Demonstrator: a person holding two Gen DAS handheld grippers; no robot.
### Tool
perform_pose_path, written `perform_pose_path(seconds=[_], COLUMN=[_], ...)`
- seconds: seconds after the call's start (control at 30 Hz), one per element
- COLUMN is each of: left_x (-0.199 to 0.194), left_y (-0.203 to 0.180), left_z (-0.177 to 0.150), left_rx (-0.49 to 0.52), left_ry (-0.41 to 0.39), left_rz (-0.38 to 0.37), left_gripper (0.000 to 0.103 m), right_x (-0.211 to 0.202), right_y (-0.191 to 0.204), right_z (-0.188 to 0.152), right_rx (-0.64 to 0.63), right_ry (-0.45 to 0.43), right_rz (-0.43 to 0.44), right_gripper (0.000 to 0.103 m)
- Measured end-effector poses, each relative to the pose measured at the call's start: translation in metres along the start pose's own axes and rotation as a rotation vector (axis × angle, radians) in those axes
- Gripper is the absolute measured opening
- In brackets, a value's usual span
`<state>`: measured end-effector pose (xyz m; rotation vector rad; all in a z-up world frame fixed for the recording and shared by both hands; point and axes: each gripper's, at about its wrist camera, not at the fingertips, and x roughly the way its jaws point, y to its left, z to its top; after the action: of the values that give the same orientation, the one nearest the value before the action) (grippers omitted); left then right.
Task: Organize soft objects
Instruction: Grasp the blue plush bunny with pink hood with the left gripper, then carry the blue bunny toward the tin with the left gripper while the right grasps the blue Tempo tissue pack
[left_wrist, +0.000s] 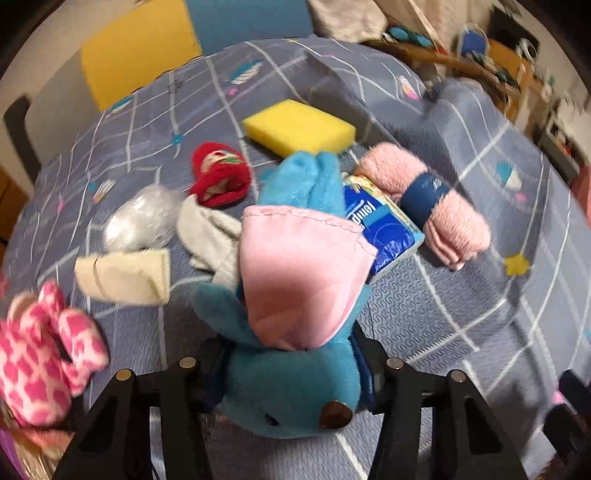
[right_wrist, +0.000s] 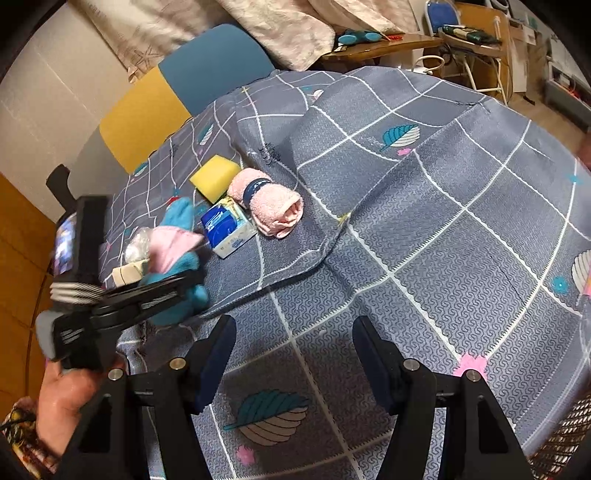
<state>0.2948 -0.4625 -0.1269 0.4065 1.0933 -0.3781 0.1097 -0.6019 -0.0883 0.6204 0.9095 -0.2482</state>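
1. Jaws: left gripper (left_wrist: 291, 373) is clamped on the blue plush toy (left_wrist: 291, 295); right gripper (right_wrist: 295, 358) is held apart, nothing between.
2. Toy is gripped by its head, just beside the tissue pack (left_wrist: 384, 225).
3. Left lying loose around the tissue pack: pink towel roll (left_wrist: 424, 203), yellow sponge (left_wrist: 299, 125), red sock (left_wrist: 219, 177), white sock (left_wrist: 207, 229).
4. Progress is judged early; most of the sorting is not yet done.

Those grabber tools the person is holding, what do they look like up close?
Each is matte black plastic. The right gripper has two angular fingers with dark blue pads and silver bolt heads. The left gripper carries a small lit screen and white-and-black bands. The hand beneath it wears a patterned cuff.
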Motion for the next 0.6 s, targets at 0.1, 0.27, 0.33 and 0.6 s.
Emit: perform_pose_path(seconds=[0.1,0.27,0.33,0.6], left_x=[-0.015,-0.043,-0.055,-0.109], left_y=[0.01,0.021,0.026,0.024], left_z=[-0.007,-0.027,-0.041,-0.096], left_rx=[-0.071,-0.108,-0.145,-0.158], left_ry=[-0.022,-0.082,-0.083,-0.141], left_rz=[-0.043,-0.088,-0.13,-0.305], left_gripper=[0.054,0.054,0.054,0.054], right_x=[0.0,0.001,0.002,0.003], right_y=[-0.004,-0.006,-0.004,0.003], right_z=[0.0,-0.001,-0.002,-0.002], right_rx=[0.013,0.012,-0.001,-0.06], right_ry=[0.002,0.006,0.007,-0.023], right_rz=[-0.006,-0.016,-0.024,-0.017], right_gripper=[0.066,0.066,0.066,0.066])
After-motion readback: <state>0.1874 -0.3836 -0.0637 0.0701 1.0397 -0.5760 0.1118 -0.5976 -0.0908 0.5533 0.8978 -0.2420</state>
